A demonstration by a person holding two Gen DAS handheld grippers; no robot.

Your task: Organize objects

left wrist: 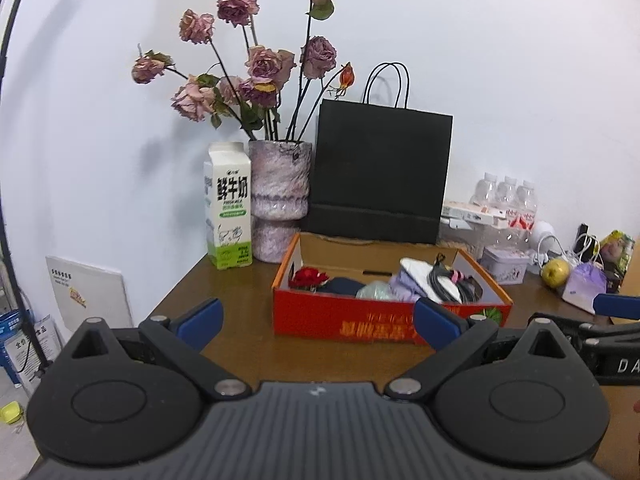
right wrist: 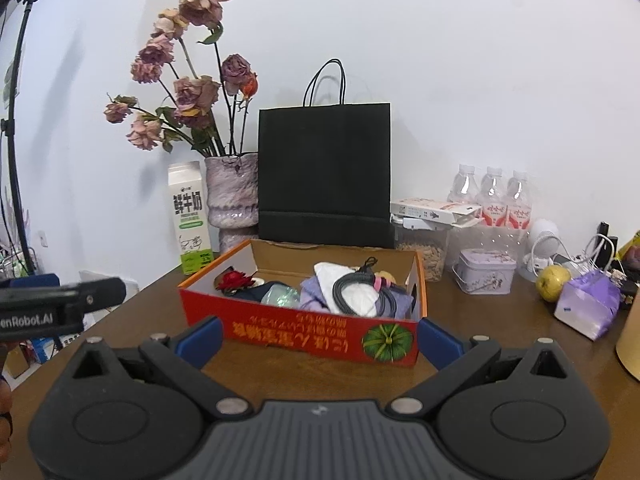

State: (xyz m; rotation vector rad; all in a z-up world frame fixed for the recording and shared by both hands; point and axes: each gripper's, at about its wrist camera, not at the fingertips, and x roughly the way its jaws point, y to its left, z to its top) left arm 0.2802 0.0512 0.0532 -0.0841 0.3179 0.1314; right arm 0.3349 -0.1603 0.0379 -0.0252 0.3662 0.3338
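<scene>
Both the left gripper [left wrist: 318, 322] and right gripper [right wrist: 318, 340] hover low over the bench [right wrist: 280, 364] with fingers spread wide and empty. Just beyond stands the red cardboard box [right wrist: 304, 330], holding a coiled black cable [right wrist: 352, 290], cloths and a red rose [right wrist: 236, 280]. A clean pick probably means coming down from above, clear of the box wall.

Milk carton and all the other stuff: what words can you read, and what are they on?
"鲜牛奶": milk carton; its smaller print is too small to read.
"enRobot.AI", cut off at the edge: left gripper, seen from the right wrist.
"DA", cut off: right gripper, seen from the left wrist.
Red box: yellow upside-down characters, too blurred.
Water bottles: labels unreadable.
</scene>
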